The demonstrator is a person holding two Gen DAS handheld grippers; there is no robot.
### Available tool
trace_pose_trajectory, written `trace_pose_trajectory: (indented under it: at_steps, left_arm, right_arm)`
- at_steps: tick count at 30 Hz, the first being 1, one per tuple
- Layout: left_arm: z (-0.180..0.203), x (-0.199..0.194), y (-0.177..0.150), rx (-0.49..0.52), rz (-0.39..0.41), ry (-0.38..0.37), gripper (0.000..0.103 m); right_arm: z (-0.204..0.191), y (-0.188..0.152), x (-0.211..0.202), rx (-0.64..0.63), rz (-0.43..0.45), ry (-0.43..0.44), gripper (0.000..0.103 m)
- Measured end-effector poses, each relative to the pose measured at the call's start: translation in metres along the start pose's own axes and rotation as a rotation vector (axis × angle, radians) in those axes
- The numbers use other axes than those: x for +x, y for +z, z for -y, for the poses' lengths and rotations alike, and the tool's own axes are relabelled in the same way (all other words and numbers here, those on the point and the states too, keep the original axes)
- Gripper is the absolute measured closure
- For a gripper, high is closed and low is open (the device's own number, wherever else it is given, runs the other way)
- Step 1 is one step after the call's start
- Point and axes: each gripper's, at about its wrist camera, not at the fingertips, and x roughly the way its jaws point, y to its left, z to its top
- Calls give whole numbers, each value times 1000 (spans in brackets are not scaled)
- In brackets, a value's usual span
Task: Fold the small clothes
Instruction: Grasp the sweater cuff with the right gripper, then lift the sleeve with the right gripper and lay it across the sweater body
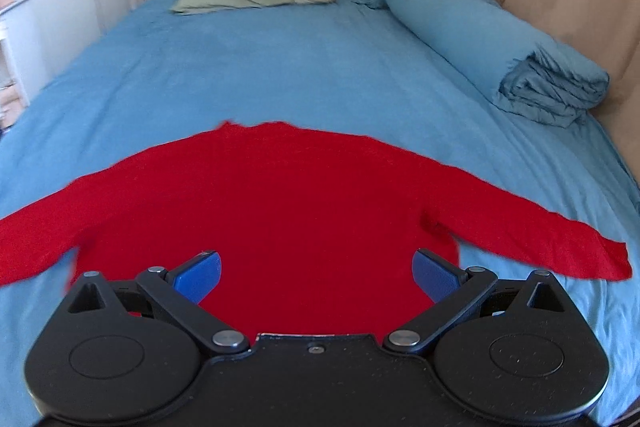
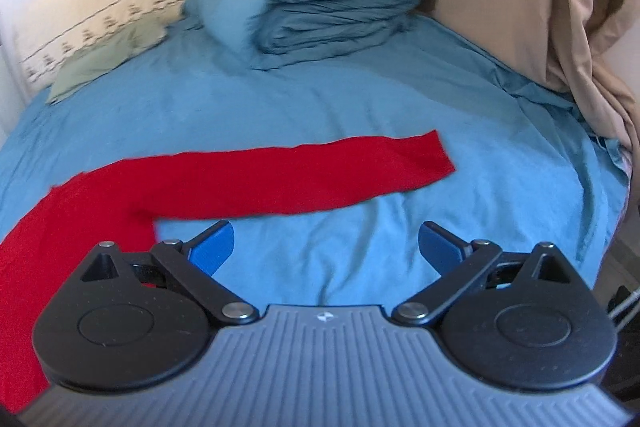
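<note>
Left wrist view: red sweater point(image 1: 280, 211) spread flat on blue bedsheet point(image 1: 280, 75), sleeves out, ready for folding. Left gripper point(image 1: 316, 275) hovers over hem, jaws wide, empty. Right gripper point(image 2: 326, 247) wide open, empty, near right sleeve point(image 2: 320, 175).

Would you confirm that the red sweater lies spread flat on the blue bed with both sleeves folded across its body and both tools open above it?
Not quite: the red sweater's sleeves are stretched straight out sideways, not folded, as the left wrist view shows. The rest holds: it lies flat on the blue bed, and the left tool and right tool are open.
</note>
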Motion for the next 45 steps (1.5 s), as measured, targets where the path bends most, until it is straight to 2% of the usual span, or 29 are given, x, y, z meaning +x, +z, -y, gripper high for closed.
trace_pose_trajectory:
  at_steps: [6,11,18,26,27,28,30,31,37,41,45]
  left_arm:
    - [35,93,28,34,-71,-11,0]
    - [50,153,33,37,-114,6,1]
    - [68,192,35,102,-139,24,4]
    - [82,208,31,130,-154,61,3]
    - [82,208,30,135,-155,63,3]
    - [81,209,30,137,-159,63,2]
    - [81,214,33,140,-172,65,1]
    - [80,216,33,144,-181,67,0]
    - [73,212,45,113,-217,44,0]
    - [42,183,49,62,-180,24,1]
    - [-17,145,47,-2,-153,21,1]
  right_arm:
    - [30,3,70,95,-15,-41,0]
    - [51,1,114,161,-13,-91,0]
    - [83,-1,160,293,-3,-135,16]
    - [106,9,183,403,47,-146,36]
    - [106,11,185,408,48,-149,43]
    - [107,12,187,411,47,-159,58]
    - [107,15,190,411,35,-181,74]
    - [108,16,192,416,31,-181,78]
    - [92,34,181,356,57,-144,81]
    - [55,64,166,330,93,-37,81]
    - [-17,100,157,266,120,128,81]
